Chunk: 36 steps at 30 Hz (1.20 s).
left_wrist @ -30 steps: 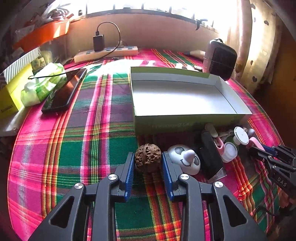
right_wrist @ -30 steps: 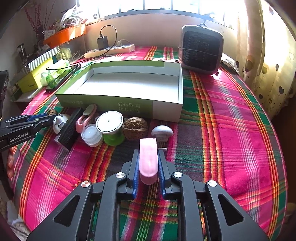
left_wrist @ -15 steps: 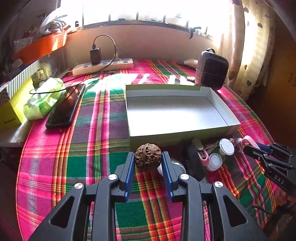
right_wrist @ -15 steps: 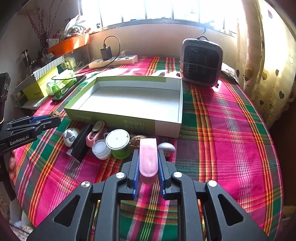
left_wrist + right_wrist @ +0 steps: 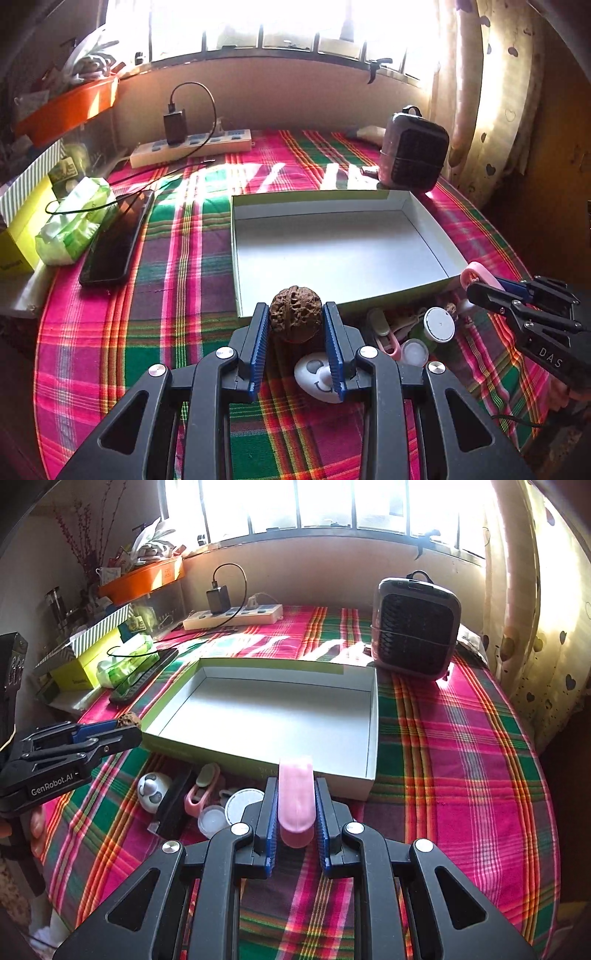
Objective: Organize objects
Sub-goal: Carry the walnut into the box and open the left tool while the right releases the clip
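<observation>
Your left gripper (image 5: 295,325) is clamped on a wrinkled brown walnut (image 5: 294,314), held above the near edge of the desk (image 5: 177,295), just short of the near wall of the open white-lined box (image 5: 343,254). Your right gripper (image 5: 294,805) squeezes a pink oblong piece (image 5: 296,794); its long axis runs straight ahead along the fingers, toward the box's near right corner. What the piece is cannot be made out.

Several small things lie along the box's near wall, partly hidden. From the left wrist view, the blue pads cover part of a white panda-faced figure (image 5: 317,376). From the right wrist view, your gripper cuts off a white round cap (image 5: 242,805), and a small clear cup (image 5: 211,820), a pink clip (image 5: 197,798) and a black flat block (image 5: 173,805) crowd together beside it.

Readable writing: "GenRobot.AI" on the left gripper seen from the right, and "DAS" on the right gripper seen from the left. Print on the box's near wall is too blurred to read.
</observation>
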Tool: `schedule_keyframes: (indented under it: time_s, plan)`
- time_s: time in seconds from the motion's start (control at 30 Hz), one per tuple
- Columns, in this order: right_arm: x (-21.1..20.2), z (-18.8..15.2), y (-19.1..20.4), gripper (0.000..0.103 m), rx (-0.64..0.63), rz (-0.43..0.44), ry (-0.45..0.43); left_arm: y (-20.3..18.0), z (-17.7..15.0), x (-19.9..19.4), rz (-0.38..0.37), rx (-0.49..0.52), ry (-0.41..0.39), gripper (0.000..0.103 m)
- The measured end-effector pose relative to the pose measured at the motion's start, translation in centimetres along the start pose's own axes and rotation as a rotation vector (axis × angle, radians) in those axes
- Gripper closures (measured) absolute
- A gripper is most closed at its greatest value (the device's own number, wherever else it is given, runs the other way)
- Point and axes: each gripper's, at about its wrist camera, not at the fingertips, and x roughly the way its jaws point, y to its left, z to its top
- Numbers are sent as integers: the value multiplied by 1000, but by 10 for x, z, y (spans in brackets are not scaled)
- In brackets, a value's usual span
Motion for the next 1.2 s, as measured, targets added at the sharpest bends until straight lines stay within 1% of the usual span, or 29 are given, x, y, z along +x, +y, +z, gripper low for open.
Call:
schedule_keyframes:
  time_s: [0.1,0.37,0.5,0.67,0.87,1.2]
  plan:
    - [7,9,1,84,4,-2,2,0,7,7,-3,-5,-1,76]
    - [32,36,3,84,7,9,17,4,27,37,-10,-27,38,76]
    - [47,51,3,84,5,6,27,3,38,49,-19,-34,43,76]
    - [71,65,-1,84,23,6,59,0,53,68,-9,-22,56,76]
    - [93,76,-1,84,27,6,92,-2,65,88,-5,-12,76,76]
    - [121,81,-6,84,46,-4,137,-2,73,116,-1,-17,118,76]
